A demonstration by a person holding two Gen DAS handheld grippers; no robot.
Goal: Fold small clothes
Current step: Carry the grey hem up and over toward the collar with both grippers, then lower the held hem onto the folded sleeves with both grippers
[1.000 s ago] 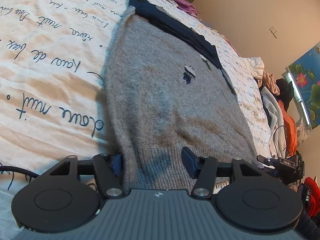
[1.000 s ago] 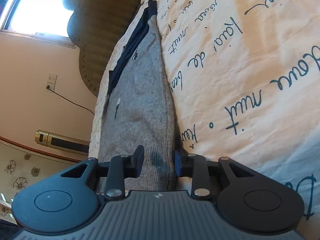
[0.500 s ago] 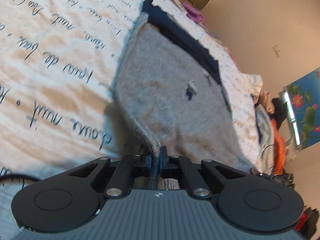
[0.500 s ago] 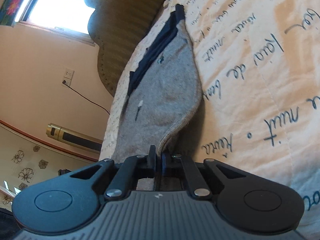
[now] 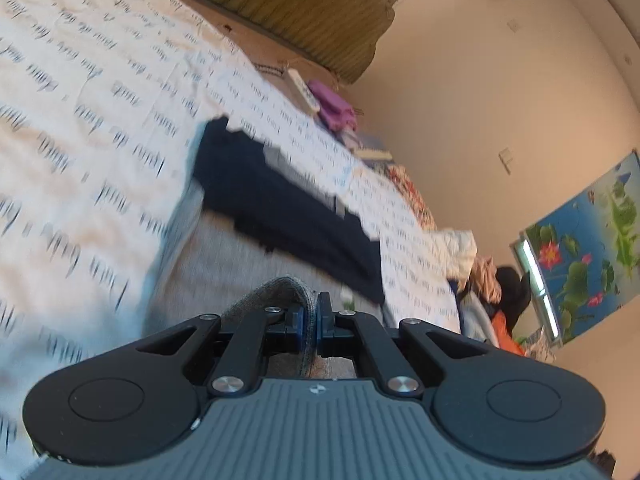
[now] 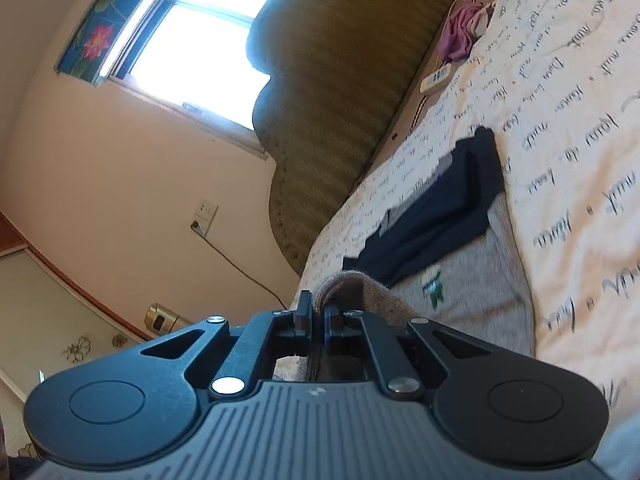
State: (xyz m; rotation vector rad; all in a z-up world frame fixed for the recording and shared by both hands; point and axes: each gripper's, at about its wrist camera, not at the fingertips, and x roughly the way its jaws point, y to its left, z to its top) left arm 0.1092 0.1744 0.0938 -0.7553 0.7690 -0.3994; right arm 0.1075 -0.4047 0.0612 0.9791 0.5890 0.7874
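- Sweater [image 5: 224, 264], grey, spread on bedspread [image 5: 80, 152]; hem lifted and curled over both grippers.
- Left gripper [image 5: 309, 322]: clamped tight on ribbed hem, fingers [image 5: 295, 320] nearly meeting, cloth pinched between.
- At 12 o'clock from it, navy garment [image 5: 288, 208] lying on sweater's far end.
- At 2 o'clock, clothes pile [image 5: 492, 280] near bed edge.
- Right gripper [image 6: 317, 318]: pinched on hem too, narrow gap filled by knit.
- At 1 o'clock from it, grey body, then navy piece.
- Remote [image 6: 436, 78] and purple cloth [image 6: 460, 36] beyond, by headboard [image 6: 352, 80].
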